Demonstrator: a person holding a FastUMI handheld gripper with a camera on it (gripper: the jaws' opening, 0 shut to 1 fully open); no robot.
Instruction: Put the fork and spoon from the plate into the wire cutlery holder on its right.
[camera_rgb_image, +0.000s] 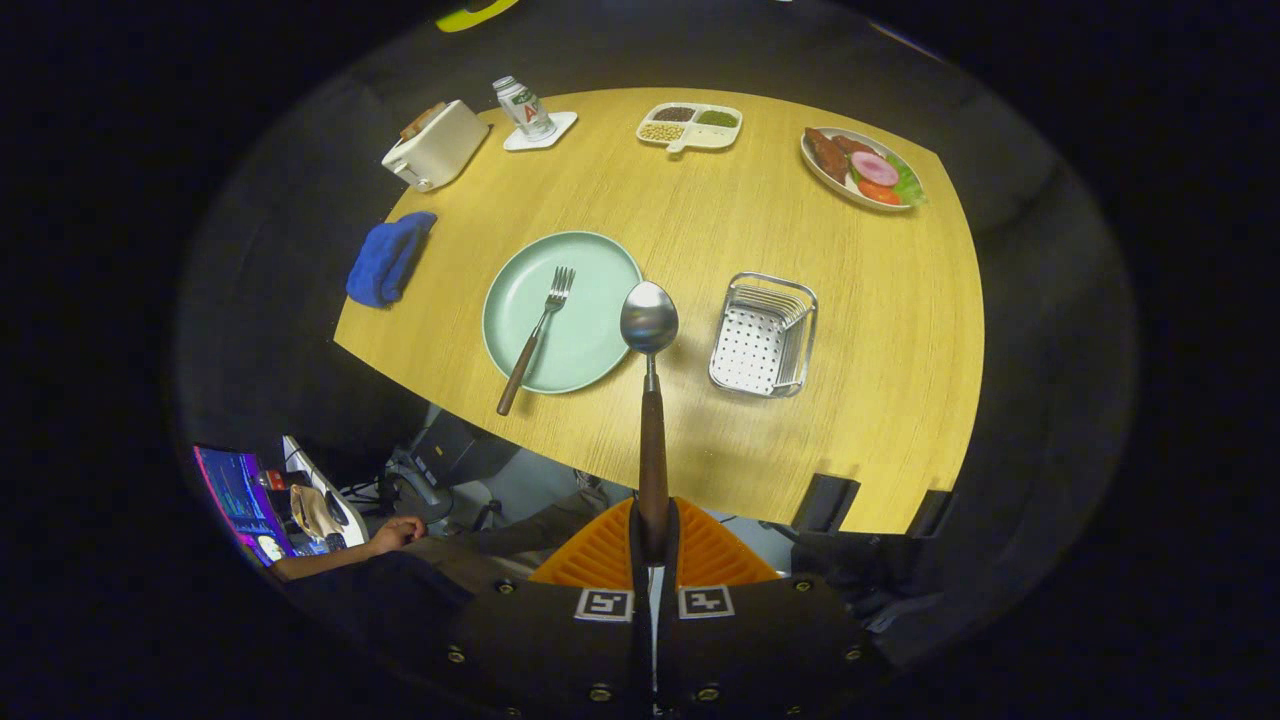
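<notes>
Although the small bottle (523, 106) on the white coaster (545, 133) carries a printed label, its writing is too small to make out, and the only other markings are two square black-and-white coded tags on the gripper body.

The work surface is a light wood-grain table (880, 400) set against dark booth walls. At its far edge stand a white toaster (436, 146), the bottle on its coaster, a white divided dish (690, 127) with grains or pulses in separate sections, and a plate of mock food (862, 168) with sliced items and a green leaf. A crumpled blue cloth (388, 258) lies near the table's left edge. Below the near edge of the table, a person's forearm and hand (397, 533) rest beside a lit screen (238, 494) and some cables.

The gripper (653, 540) has its fingers drawn together, both pressing on the brown handle of the spoon (650, 330). The spoon is lifted clear of the table and points forward, its bowl hanging over the gap between the plate and the holder.

The pale green plate (590, 290) sits mid-table with the fork (536, 338) lying on it, tines away from the gripper, brown handle overhanging the near rim. The wire cutlery holder (765, 335) stands just to the right of the plate, apart from it, nothing visible inside.
</notes>
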